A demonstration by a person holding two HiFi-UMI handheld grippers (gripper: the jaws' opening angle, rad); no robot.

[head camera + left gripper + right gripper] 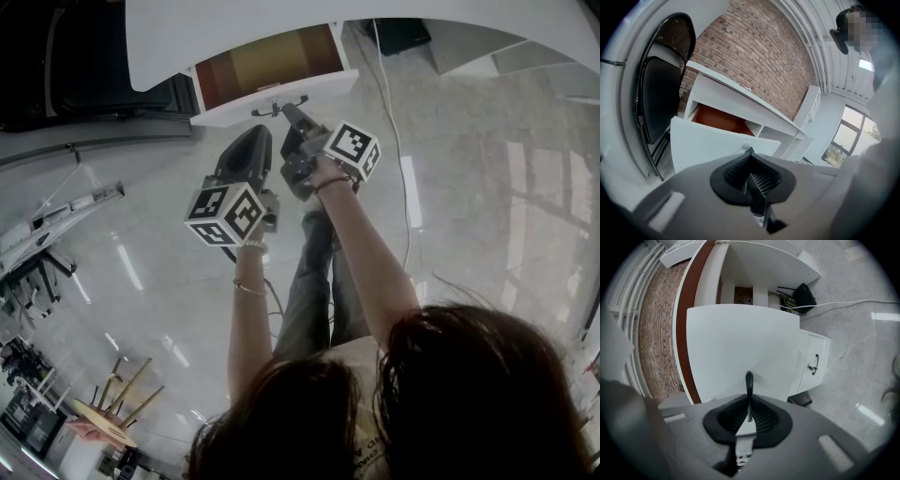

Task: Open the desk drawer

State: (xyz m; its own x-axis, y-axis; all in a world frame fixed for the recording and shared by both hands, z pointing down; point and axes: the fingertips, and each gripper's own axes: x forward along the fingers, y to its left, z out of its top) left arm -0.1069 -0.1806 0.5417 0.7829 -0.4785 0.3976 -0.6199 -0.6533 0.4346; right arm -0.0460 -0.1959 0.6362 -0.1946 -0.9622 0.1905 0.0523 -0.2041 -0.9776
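The white desk drawer [272, 97] stands pulled out from under the white desk [234, 28], and its brown wooden inside [267, 58] shows. My right gripper [281, 110] is at the drawer front, shut on the dark drawer handle [749, 379]. In the right gripper view the white drawer front [740, 343] fills the middle. My left gripper [253, 136] hangs just below the drawer, shut and holding nothing. The left gripper view shows the open drawer [717, 140], its orange-brown inside and a small round lock [746, 146] just past the left gripper [750, 164].
A black chair [654, 101] stands left of the desk against a brick wall [754, 51]. A white cabinet door with a black handle [814, 364] sits right of the drawer. A black box [804, 295] and a cable [392, 112] lie on the floor. A wooden stool [103, 412] stands behind.
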